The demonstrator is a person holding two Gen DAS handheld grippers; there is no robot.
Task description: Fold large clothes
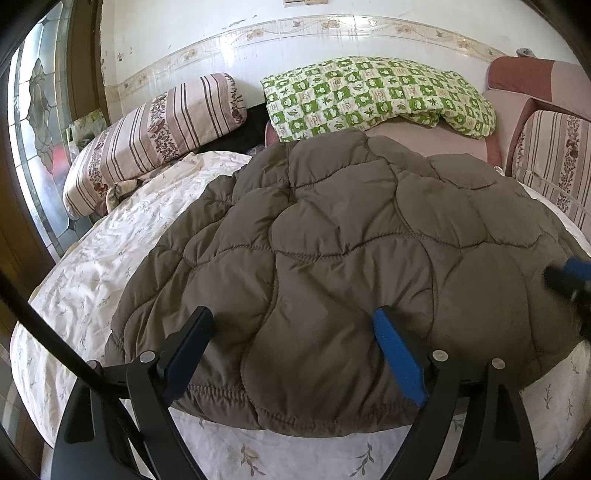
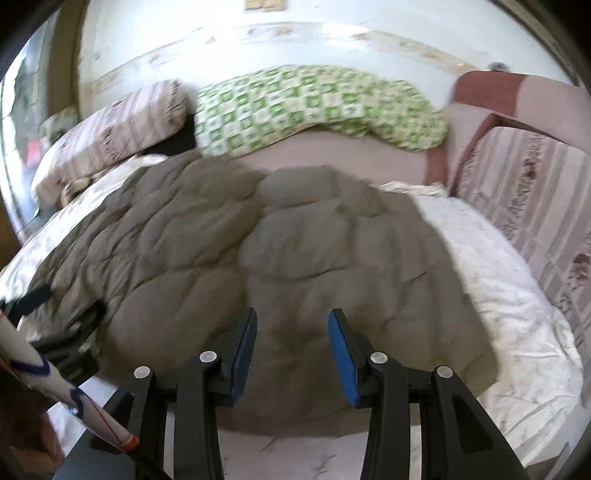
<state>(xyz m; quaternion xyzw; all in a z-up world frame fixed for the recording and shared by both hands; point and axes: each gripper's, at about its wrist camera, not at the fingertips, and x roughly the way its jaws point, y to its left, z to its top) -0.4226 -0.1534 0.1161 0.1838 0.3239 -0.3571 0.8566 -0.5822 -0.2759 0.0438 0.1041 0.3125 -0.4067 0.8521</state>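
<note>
Left gripper (image 1: 293,317) spread wide, jaws apart, nothing between the pads; hovered over the near hem of the brown quilted jacket (image 1: 332,258). Contact with the fabric: could not tell. Right gripper (image 2: 292,319) at a narrower gap, also holding nothing, sat above the near edge of the same jacket (image 2: 258,251). Right-wrist view motion-blurred. Right gripper also caught at the right edge of the left view (image 1: 569,277), blurred, over the jacket's right side. Left gripper seen at the left edge of the right view (image 2: 33,299), low against the jacket's left side.

Jacket lay spread flat on the white floral bedsheet (image 1: 92,266), covering most of the middle of the bed, near hem close to the bed edge. Sheet bare on the left side and along the right (image 2: 498,277).

Beyond the jacket: striped floral pillow (image 1: 159,136) at far left, green-and-white checked quilt (image 1: 373,92) bunched at far centre against the wall, resting on a pink cover. Second striped cushion (image 1: 554,158) at far right beside a pink headboard (image 1: 535,81). Stained-glass door panel (image 1: 40,110) at far left. Tiled floral border (image 1: 332,27) ran along the white wall behind.
</note>
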